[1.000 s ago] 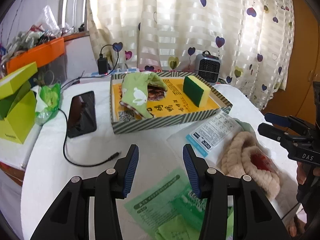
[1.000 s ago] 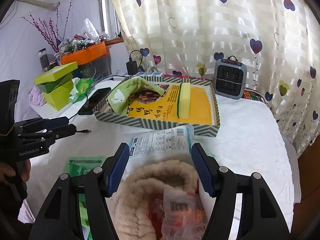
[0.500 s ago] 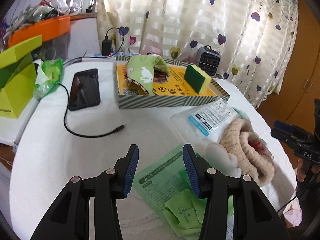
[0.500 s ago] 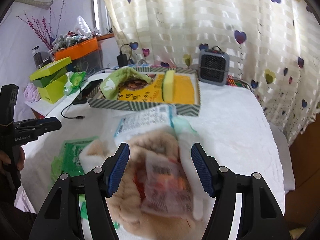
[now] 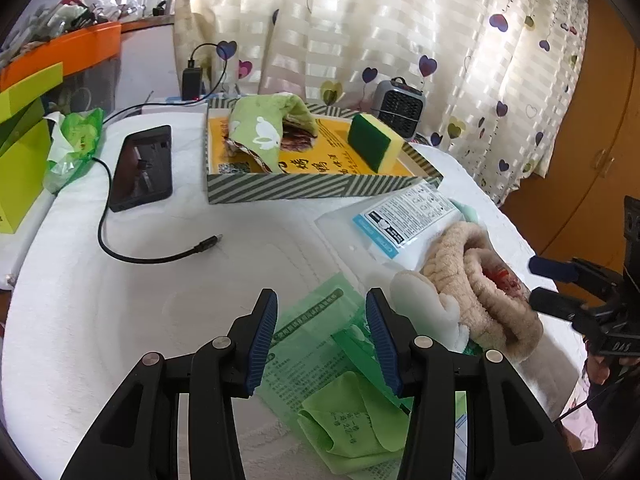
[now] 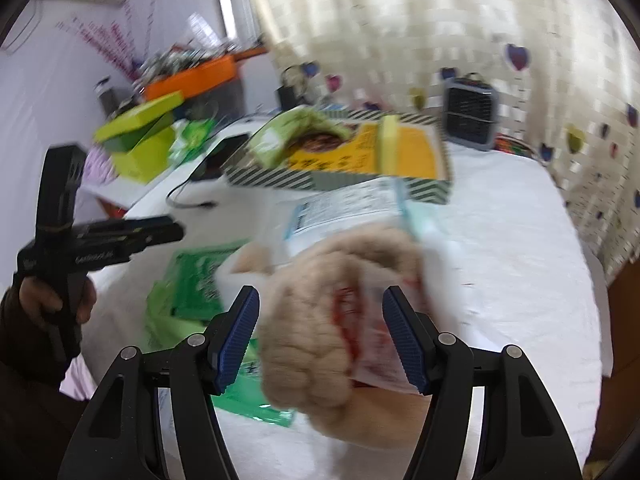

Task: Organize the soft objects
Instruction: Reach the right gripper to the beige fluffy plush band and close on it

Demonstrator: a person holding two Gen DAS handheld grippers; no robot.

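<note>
Currently: right tool [image 6: 320,336] spread wide around beige plush slipper [image 6: 332,320] on worktop, unclamped; close squarely on its bulk. Left tool [image 5: 320,336] open, empty, over green packet [image 5: 316,344].

**Readable markings**

I can read "DAS" in white on the black body of the right gripper [image 5: 550,282], right of the striped tray [image 5: 320,190]. The tray's yellow liner carries large Chinese characters; other print there is too small.
</note>
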